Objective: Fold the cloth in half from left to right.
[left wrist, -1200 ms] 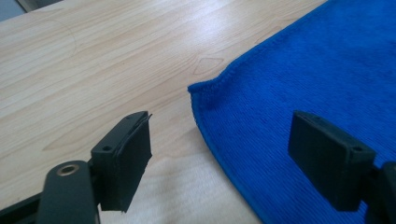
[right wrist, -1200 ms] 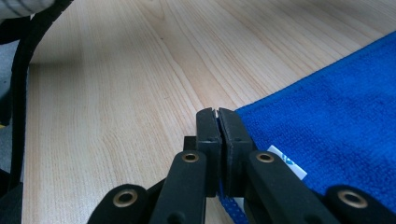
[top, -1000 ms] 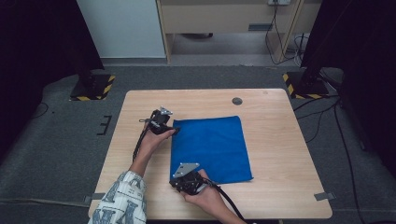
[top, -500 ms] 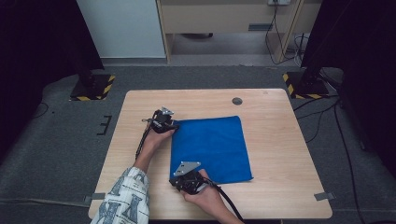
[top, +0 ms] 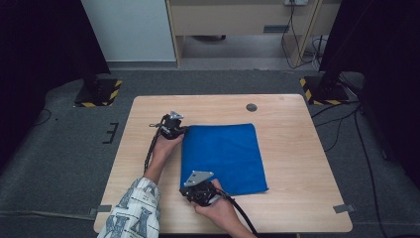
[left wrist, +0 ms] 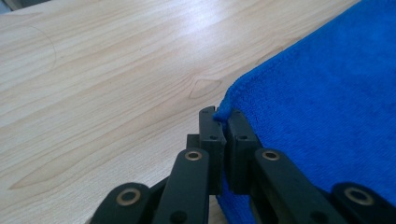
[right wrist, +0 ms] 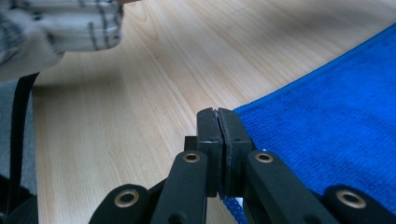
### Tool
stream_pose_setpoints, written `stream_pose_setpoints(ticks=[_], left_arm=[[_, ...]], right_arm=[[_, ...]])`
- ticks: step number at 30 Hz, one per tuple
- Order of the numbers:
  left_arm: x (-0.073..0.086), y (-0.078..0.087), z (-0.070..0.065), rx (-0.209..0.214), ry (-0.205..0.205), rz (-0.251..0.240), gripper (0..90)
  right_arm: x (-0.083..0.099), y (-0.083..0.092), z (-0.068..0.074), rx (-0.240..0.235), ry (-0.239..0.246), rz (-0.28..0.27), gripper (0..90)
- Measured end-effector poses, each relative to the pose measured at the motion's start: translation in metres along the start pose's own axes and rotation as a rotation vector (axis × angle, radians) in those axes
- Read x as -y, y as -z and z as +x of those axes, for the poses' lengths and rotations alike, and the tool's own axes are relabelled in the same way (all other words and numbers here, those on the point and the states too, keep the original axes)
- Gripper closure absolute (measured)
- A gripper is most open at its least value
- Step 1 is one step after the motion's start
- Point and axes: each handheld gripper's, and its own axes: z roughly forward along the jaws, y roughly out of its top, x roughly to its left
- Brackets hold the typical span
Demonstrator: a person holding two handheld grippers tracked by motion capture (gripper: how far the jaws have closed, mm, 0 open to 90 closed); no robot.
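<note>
At the far left corner of the blue cloth, our left tongs are pressed together with the cloth's corner pinched between the jaws; in the left gripper view a small fold of blue hem rises between the two black tips. Our right tongs are likewise pressed together at the cloth's near left corner, and in the right gripper view the blue edge runs in under the right jaw, with a bit of fabric showing beneath it, so we take them to be pinching that corner.

From the high view we see the left tongs held in our left hand beside the cloth's far left corner, and the right tongs in our right hand at the near left corner, a grey three-cornered plate on top. A patterned sleeve covers our left forearm, and a black cable trails from the right tongs toward us.

The cloth lies flat and spread near the middle of the wooden counter. A small dark round disc sits on the counter beyond the cloth, well apart from it. Around the counter lies grey carpet.
</note>
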Motion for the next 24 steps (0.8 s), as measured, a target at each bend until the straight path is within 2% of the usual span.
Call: stream_pose_setpoints(ticks=[4,6,8,9,10,12,18,24], left_arm=[[-0.011,0.005,-0.005,-0.015,-0.021,0.010,86.7],[-0.013,0.006,-0.005,-0.015,-0.018,0.008,86.7],[-0.016,0.006,-0.004,-0.016,-0.019,-0.008,86.6],[-0.017,0.007,-0.002,-0.011,-0.010,-0.021,86.5],[-0.017,0.006,0.000,-0.011,-0.004,-0.012,86.5],[-0.016,0.006,0.003,-0.037,-0.007,0.014,86.7],[-0.017,0.008,0.008,-0.048,0.007,0.015,87.2],[-0.015,0.012,0.016,-0.027,0.019,0.024,87.1]], right_arm=[[-0.004,-0.001,0.003,0.025,-0.004,-0.013,89.0],[-0.006,-0.001,0.005,0.020,-0.007,-0.036,89.1],[-0.006,-0.002,0.007,0.025,-0.003,-0.043,89.2],[-0.007,-0.002,0.008,0.030,-0.004,-0.047,89.2],[-0.008,-0.001,0.008,0.030,-0.010,-0.056,89.2],[-0.008,0.000,0.010,0.034,-0.012,-0.067,89.3],[-0.009,-0.001,0.016,0.044,-0.004,-0.082,89.3],[-0.013,-0.004,0.022,0.055,-0.003,-0.109,89.4]])
